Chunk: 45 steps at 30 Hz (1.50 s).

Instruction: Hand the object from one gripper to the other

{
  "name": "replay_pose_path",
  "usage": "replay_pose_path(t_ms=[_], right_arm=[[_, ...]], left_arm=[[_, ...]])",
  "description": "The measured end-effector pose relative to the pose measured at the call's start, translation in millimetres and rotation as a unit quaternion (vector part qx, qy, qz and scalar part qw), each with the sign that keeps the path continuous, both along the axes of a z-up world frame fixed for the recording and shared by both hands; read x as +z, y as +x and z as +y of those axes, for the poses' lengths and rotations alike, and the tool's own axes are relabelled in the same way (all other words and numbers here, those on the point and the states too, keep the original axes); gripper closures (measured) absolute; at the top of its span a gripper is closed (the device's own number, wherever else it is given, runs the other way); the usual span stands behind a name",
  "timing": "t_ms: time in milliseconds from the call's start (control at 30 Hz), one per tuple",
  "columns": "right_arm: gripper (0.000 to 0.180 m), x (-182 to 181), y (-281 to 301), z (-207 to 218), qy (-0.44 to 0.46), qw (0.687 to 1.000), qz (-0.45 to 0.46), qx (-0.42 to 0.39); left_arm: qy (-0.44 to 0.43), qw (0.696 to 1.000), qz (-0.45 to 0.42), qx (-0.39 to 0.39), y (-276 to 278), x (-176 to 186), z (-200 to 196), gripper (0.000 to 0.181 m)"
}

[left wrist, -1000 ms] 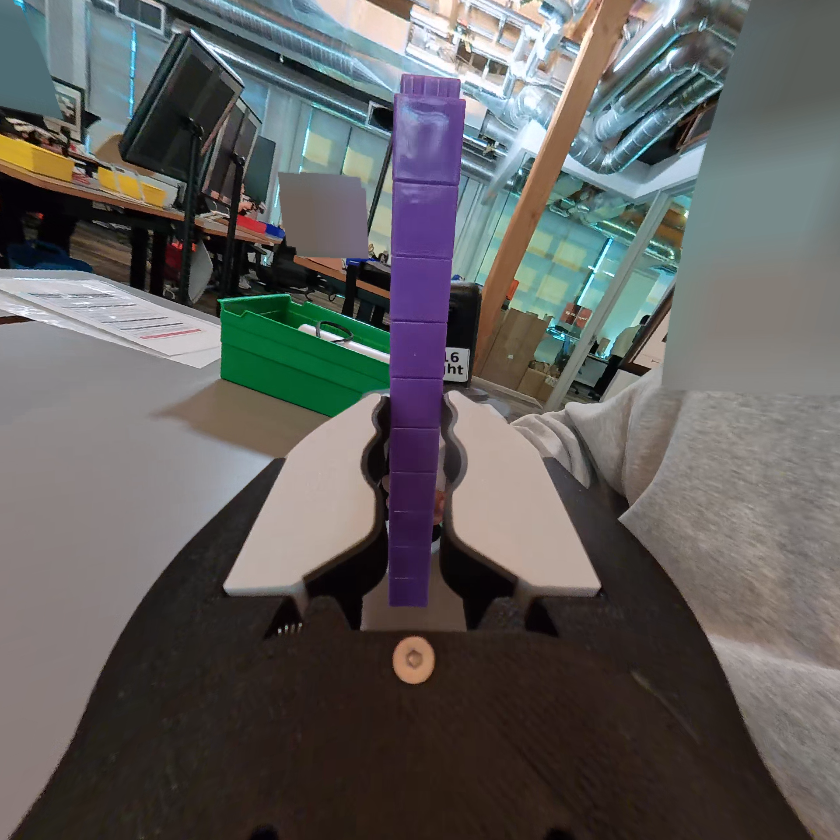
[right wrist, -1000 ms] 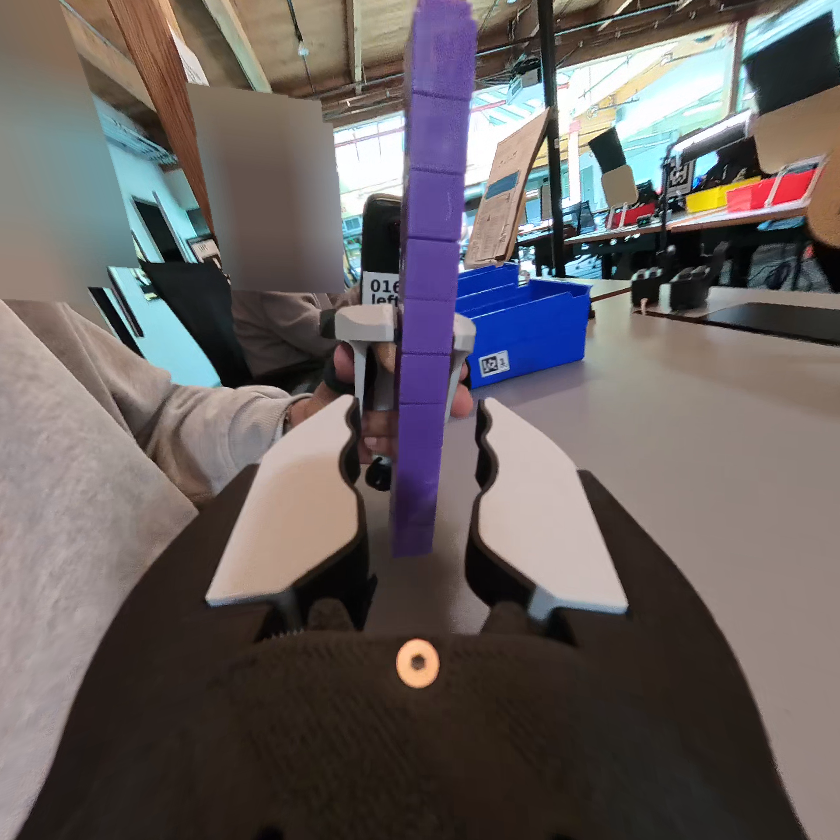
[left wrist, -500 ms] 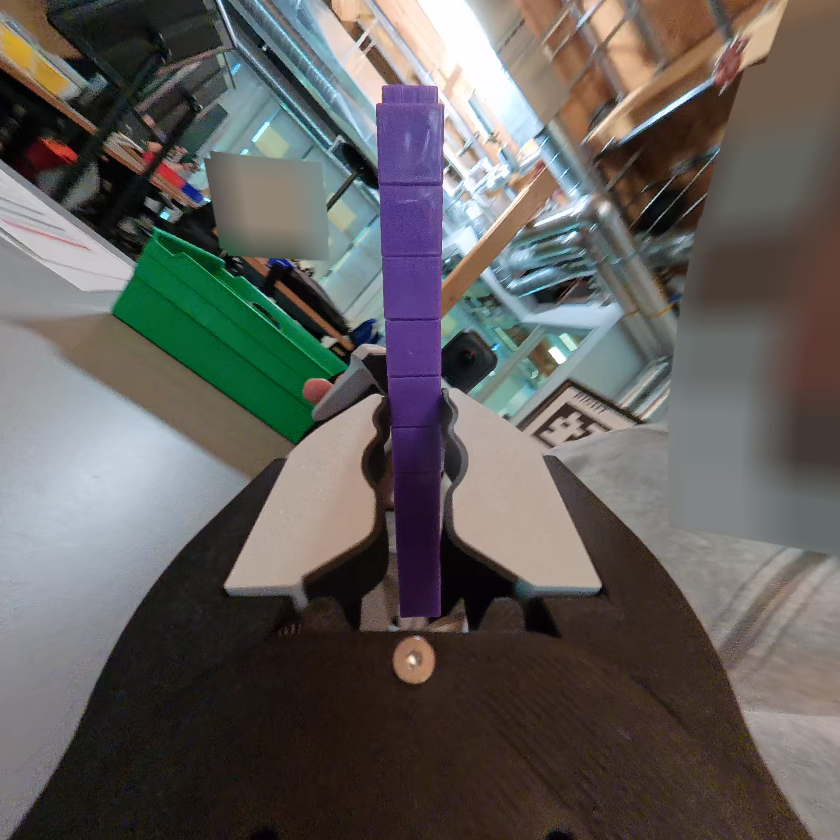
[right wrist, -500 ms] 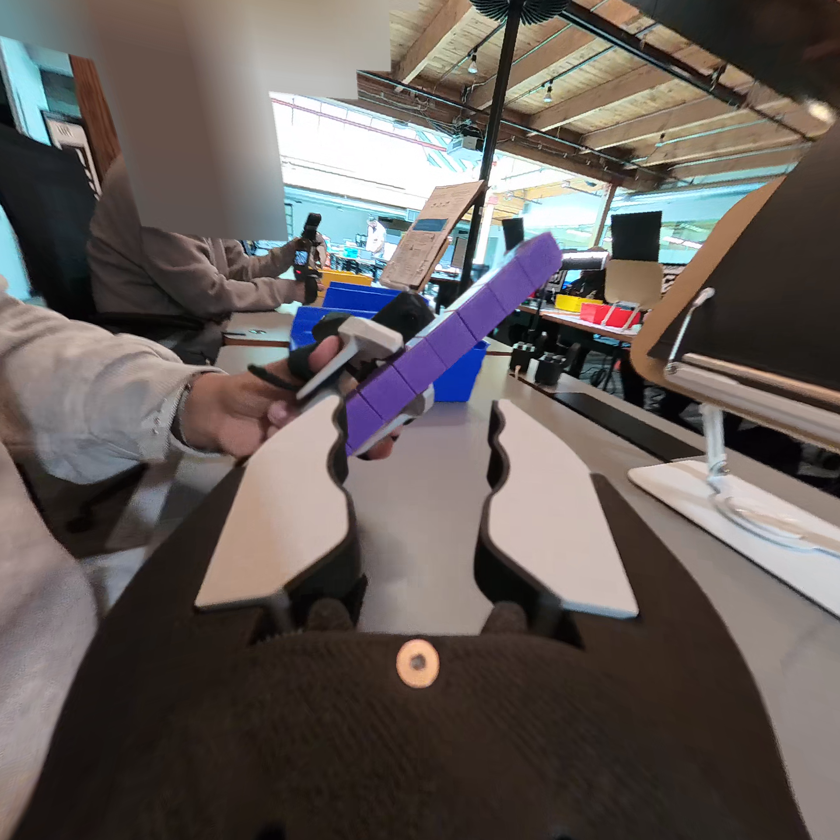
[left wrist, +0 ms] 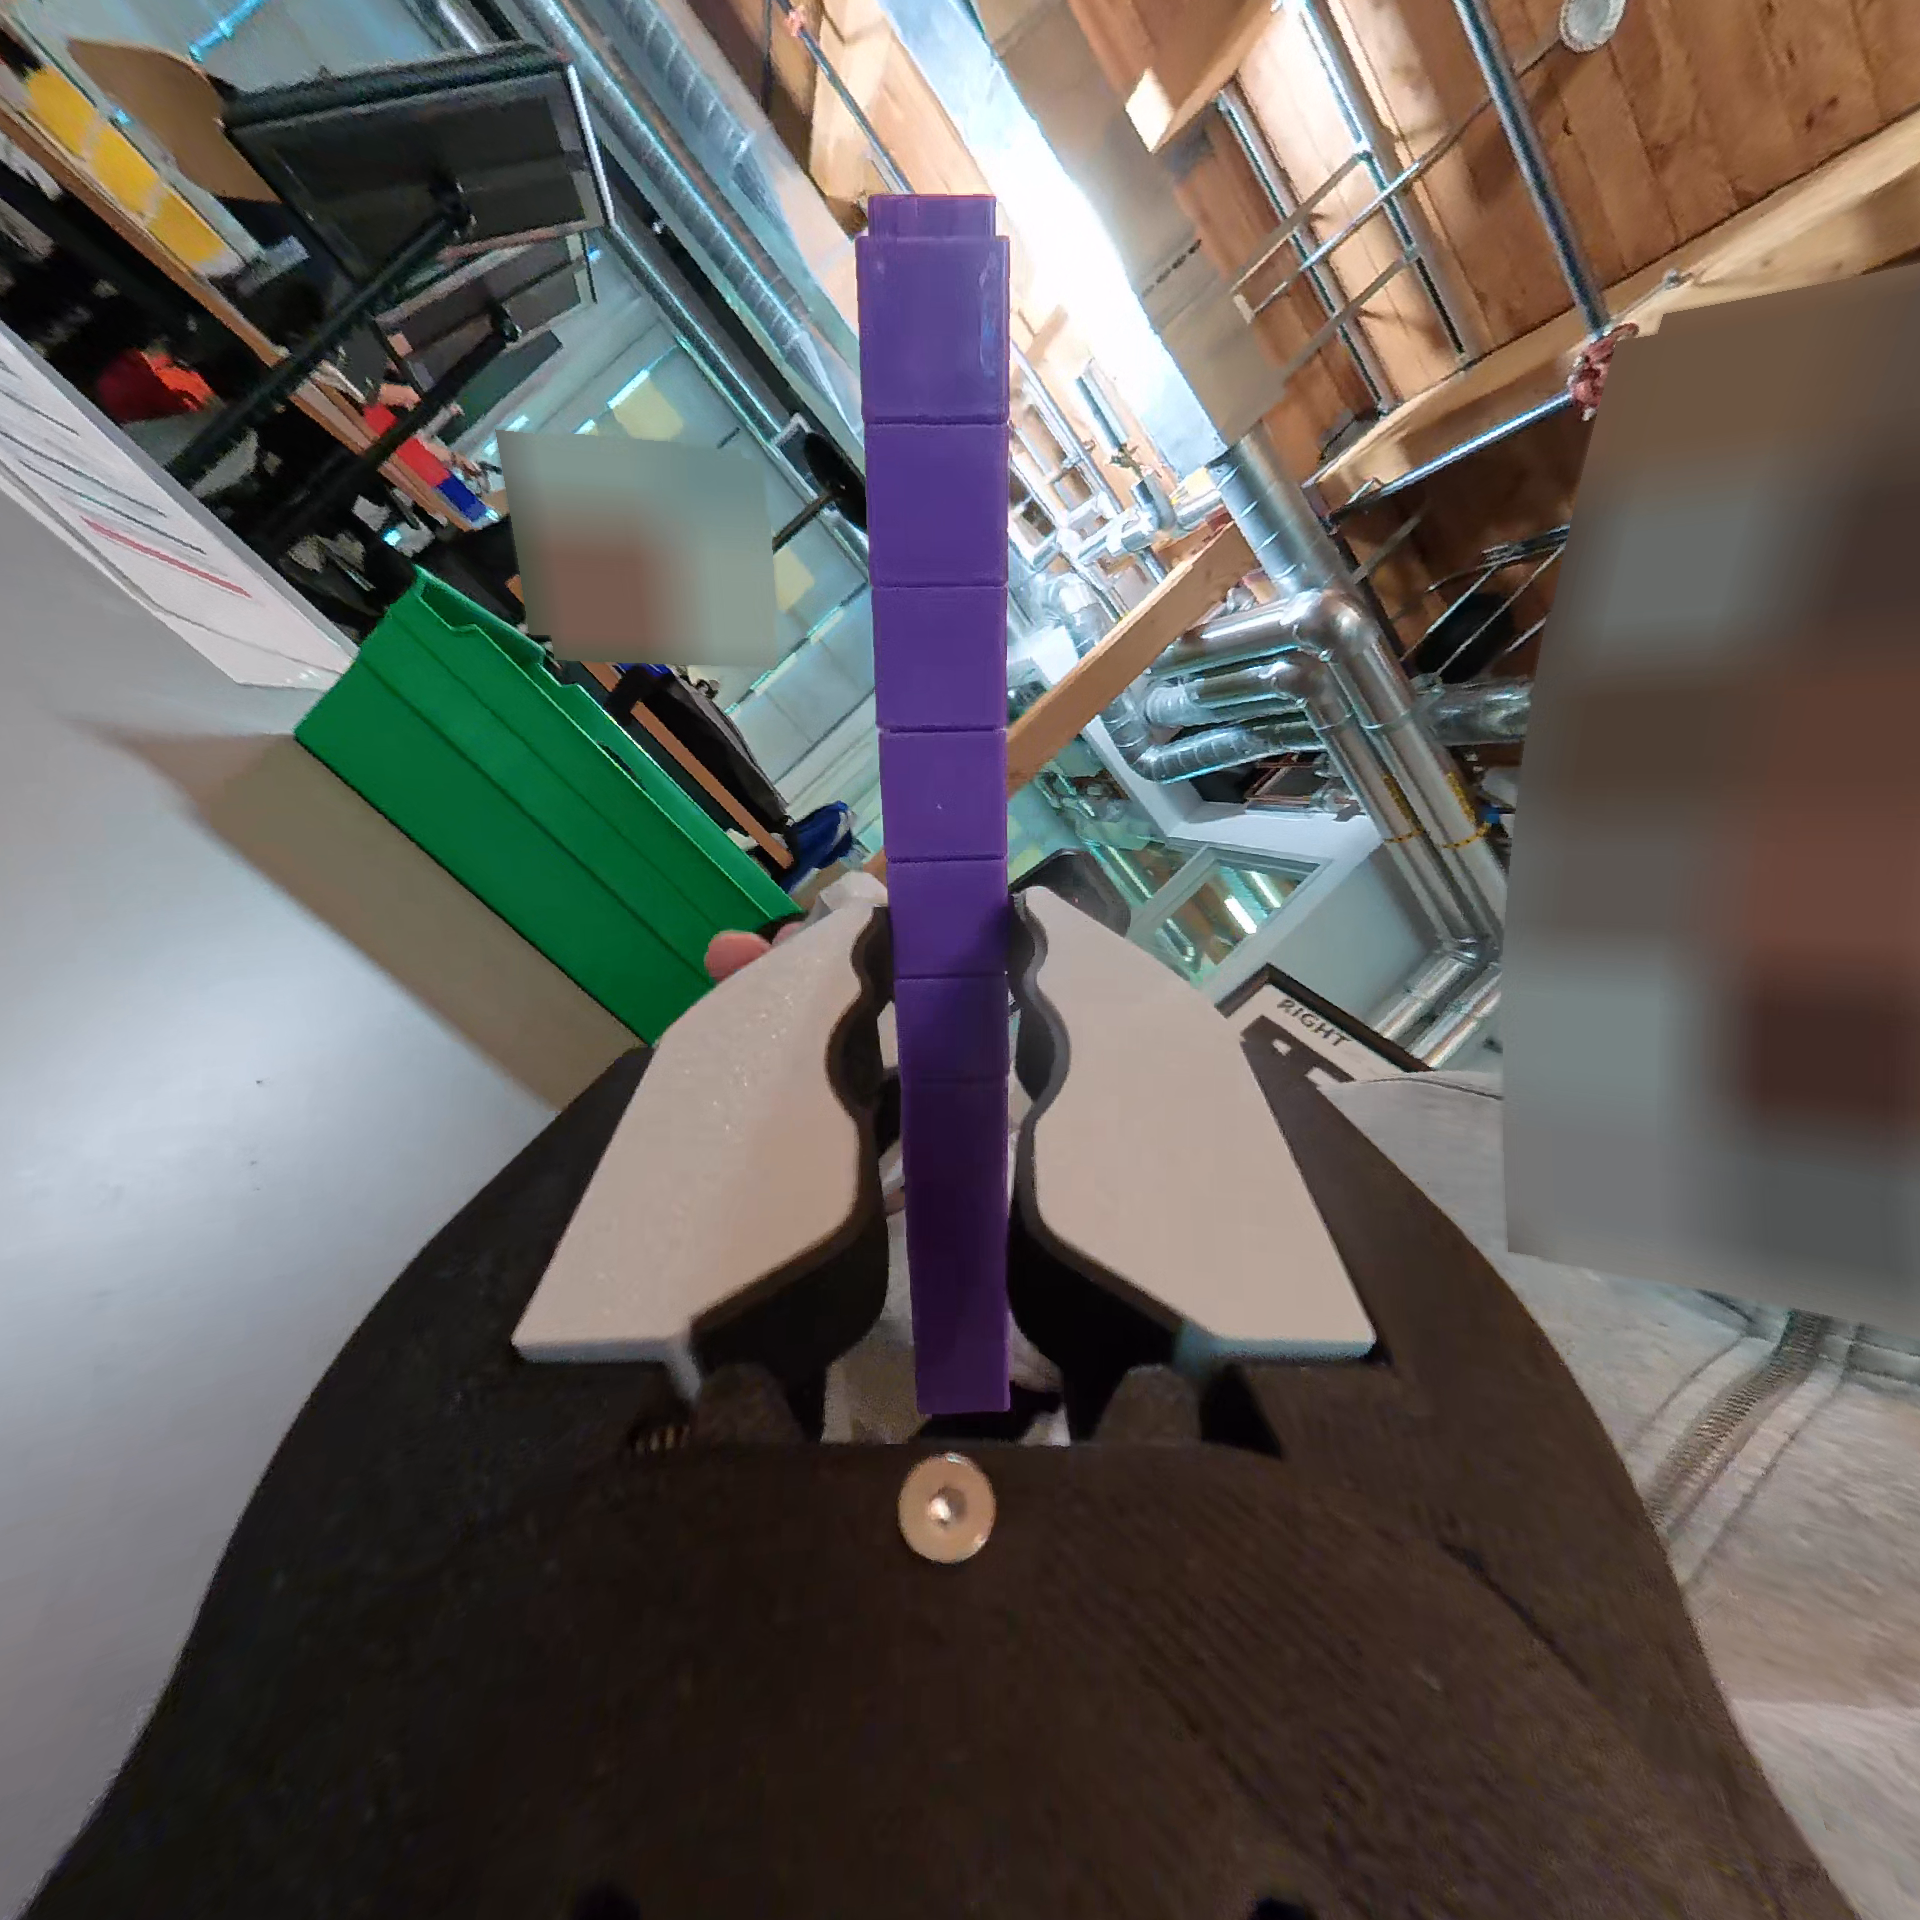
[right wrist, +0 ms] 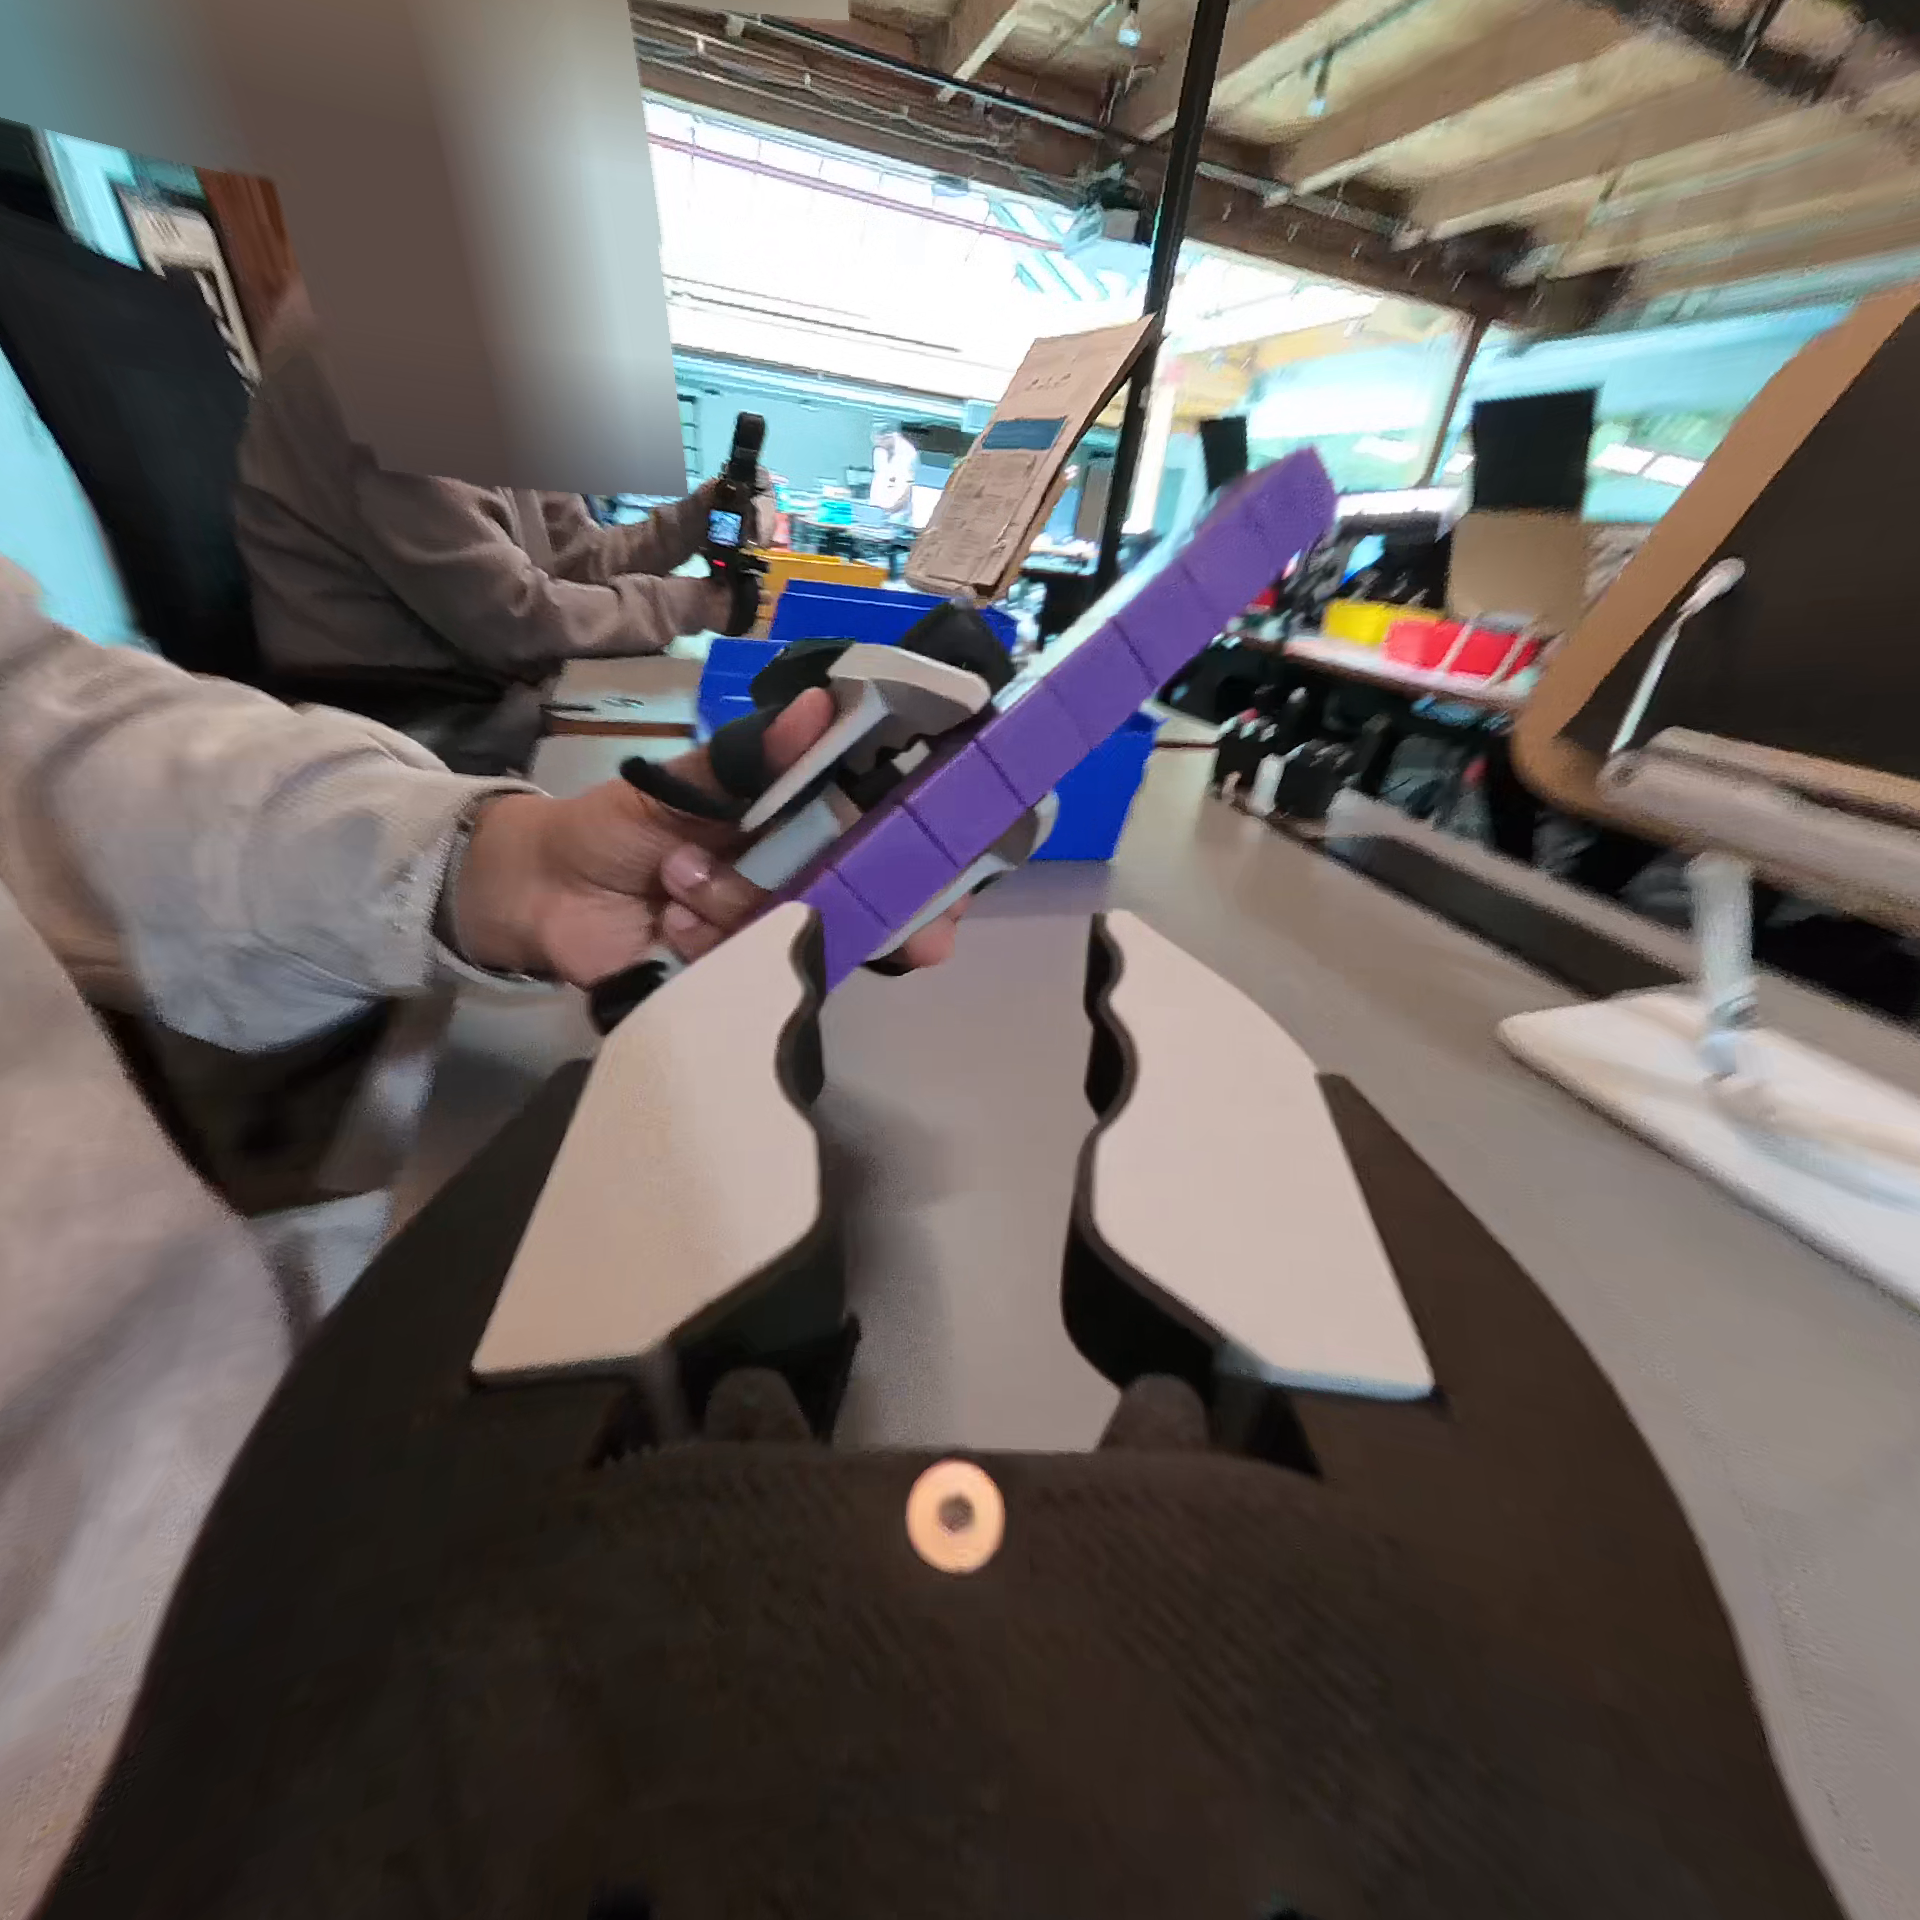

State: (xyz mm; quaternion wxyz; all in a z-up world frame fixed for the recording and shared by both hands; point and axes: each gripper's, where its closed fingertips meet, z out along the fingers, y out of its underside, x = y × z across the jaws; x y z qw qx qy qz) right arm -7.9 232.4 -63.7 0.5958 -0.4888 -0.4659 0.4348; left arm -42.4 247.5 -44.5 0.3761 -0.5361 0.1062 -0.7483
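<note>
A long purple bar of joined cubes (left wrist: pixel 940 665) stands straight up between my left gripper's fingers. My left gripper (left wrist: pixel 945 925) is shut on it near its lower part. In the right wrist view the same purple bar (right wrist: pixel 1070 707) slants up to the right, held by the left gripper (right wrist: pixel 894 800) in a person's hand above the grey table (right wrist: pixel 1299 1049). My right gripper (right wrist: pixel 951 935) is open and empty, its jaws wide apart, just below and in front of the bar's lower end without touching it.
A green bin (left wrist: pixel 540 769) stands on the table at the left. A blue bin (right wrist: pixel 1081 790) stands behind the held bar. A white stand base (right wrist: pixel 1704 1101) with a tilted brown-backed panel (right wrist: pixel 1766 582) is at the right. A seated person's sleeve (right wrist: pixel 436 582) is at the left. Left tips to right tips: about 5 cm.
My right gripper has pulled back from the bar, which stood between its open jaws one second ago. My left gripper has tilted the bar and keeps its hold.
</note>
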Motion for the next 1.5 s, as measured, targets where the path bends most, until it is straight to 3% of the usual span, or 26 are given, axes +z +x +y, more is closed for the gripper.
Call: replay_pose_path(t_ms=[133,200,467,700,833,867,967,1067,1300,1500], right_arm=[[0.127,-8,-10,-10,-0.173,0.982,0.019,0.072],[0.127,-14,-16,-13,-0.219,0.971,0.023,0.089],[0.133,-37,-29,-27,-0.218,0.969,-0.047,0.104],[0.157,-32,-29,-32,-0.247,0.960,-0.027,0.129],[0.157,-29,-29,-34,-0.238,0.962,-0.026,0.133],[0.157,-26,-28,-34,-0.234,0.963,-0.019,0.135],[0.157,-13,-24,-32,-0.233,0.962,0.013,0.140],[0.157,2,-15,-27,-0.232,0.962,0.044,0.139],[0.157,55,17,-13,-0.204,0.970,0.099,0.085],[0.158,79,97,19,-0.220,0.967,0.106,-0.066]], left_arm=[[0.044,0.998,0.017,0.043,-4,5,1,0.160],[0.066,0.996,0.023,0.057,-4,9,-1,0.160],[0.148,0.983,0.041,0.099,-3,29,-13,0.160],[0.187,0.976,0.060,0.097,9,32,-23,0.161],[0.201,0.973,0.064,0.098,12,34,-26,0.161],[0.198,0.974,0.059,0.094,12,35,-26,0.158],[0.188,0.975,0.058,0.105,14,36,-22,0.119],[0.186,0.972,0.071,0.127,16,32,-18,0.097],[0.167,0.977,0.072,0.108,22,21,-17,0.099],[0.141,0.984,0.075,0.079,29,6,-17,0.106]])
